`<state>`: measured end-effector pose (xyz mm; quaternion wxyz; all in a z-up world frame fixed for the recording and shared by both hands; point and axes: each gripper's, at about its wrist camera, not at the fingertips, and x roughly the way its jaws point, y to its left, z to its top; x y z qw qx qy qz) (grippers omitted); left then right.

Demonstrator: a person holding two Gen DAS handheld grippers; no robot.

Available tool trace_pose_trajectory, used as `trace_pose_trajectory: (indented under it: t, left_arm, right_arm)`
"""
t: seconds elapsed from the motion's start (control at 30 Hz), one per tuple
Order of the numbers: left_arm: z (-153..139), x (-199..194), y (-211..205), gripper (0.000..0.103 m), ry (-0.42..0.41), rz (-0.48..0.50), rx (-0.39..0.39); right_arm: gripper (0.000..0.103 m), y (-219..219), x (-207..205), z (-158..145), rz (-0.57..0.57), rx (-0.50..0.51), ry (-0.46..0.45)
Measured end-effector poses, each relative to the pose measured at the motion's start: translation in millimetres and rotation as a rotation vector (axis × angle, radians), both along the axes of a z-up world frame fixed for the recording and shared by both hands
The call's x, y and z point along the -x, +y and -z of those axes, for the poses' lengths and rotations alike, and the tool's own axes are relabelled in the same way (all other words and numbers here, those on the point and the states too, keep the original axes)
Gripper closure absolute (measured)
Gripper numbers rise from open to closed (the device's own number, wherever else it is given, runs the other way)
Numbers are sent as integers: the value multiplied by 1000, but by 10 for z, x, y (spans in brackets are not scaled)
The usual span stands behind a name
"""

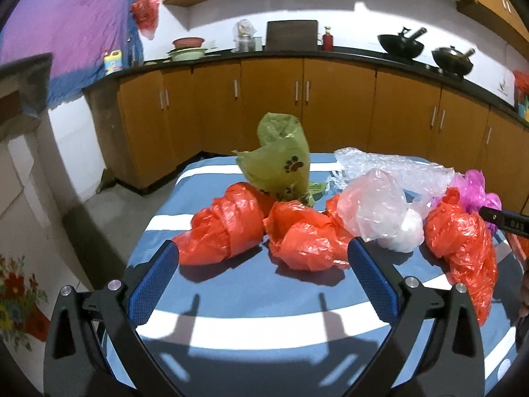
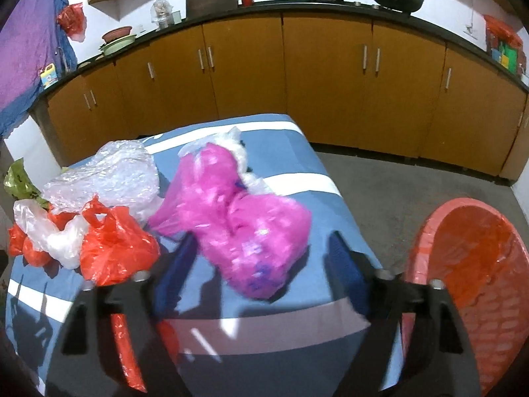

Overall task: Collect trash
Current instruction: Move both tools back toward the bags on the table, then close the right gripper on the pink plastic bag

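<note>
Over striped table (image 1: 264, 330), left jaws wide, right jaws around pink bag (image 2: 244, 228).

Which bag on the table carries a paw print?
The green bag, standing upright behind the red bags; no other bag is green or printed.

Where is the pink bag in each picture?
Left wrist view: the pink bag peeks in at the far right edge, behind a red bag.
Right wrist view: the pink bag fills the middle of the table, just ahead of the right hand-held gripper.
Shared landmark: the crinkly clear plastic lies just left of the pink bag in both.
</note>
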<state>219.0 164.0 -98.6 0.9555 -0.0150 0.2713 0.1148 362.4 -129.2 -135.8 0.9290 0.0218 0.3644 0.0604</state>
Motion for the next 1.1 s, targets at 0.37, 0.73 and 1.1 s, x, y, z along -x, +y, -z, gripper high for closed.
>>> trace_pose_trajectory:
  t: [0.37,0.73,1.1]
  left_arm:
    - [73,-231,-63,2,82,30,21]
    - [50,-230,154,2,70,-22,112]
    - [-165,-240,-369,2,-8,124,110]
  right_arm:
    - [72,92,177,-25,-52,-6,-21]
    - [80,-35,330,-68,-54,-67,-41]
    - [81,-178,458,-95,-28,-90,-61]
